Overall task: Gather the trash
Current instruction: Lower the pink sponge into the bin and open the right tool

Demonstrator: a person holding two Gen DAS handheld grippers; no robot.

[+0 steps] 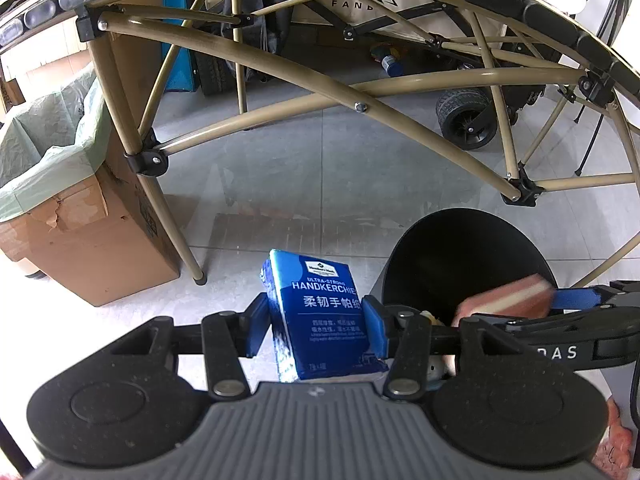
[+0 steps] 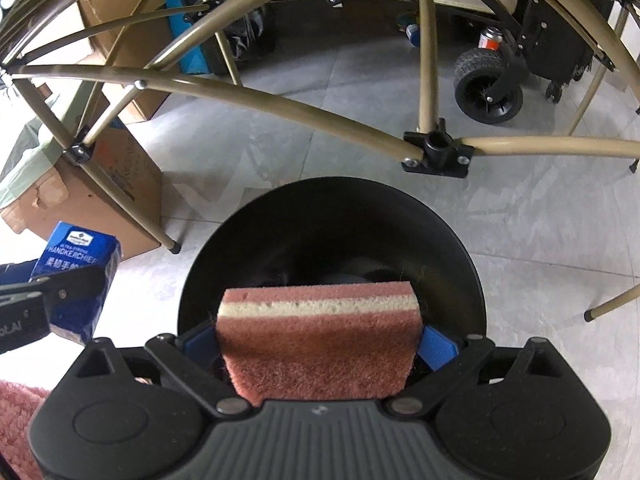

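My left gripper [image 1: 316, 326] is shut on a blue handkerchief tissue pack [image 1: 320, 312], held upright above the floor just left of a round black bin [image 1: 460, 248]. My right gripper [image 2: 320, 342] is shut on a pink sponge with a cream layer [image 2: 320, 340], held over the near rim of the black bin [image 2: 332, 216]. The sponge [image 1: 506, 296] and right gripper show blurred at the right of the left wrist view. The tissue pack [image 2: 80, 280] and left gripper show at the left edge of the right wrist view. Dark objects lie inside the bin.
A tan folding table frame [image 1: 280, 76] spans overhead, with legs [image 1: 188, 256] near the bin. A cardboard box [image 1: 92, 248] lined with a green bag stands at left. A wheeled cart [image 2: 488, 80] and cans stand behind. Pink fabric [image 2: 16, 420] lies at bottom left.
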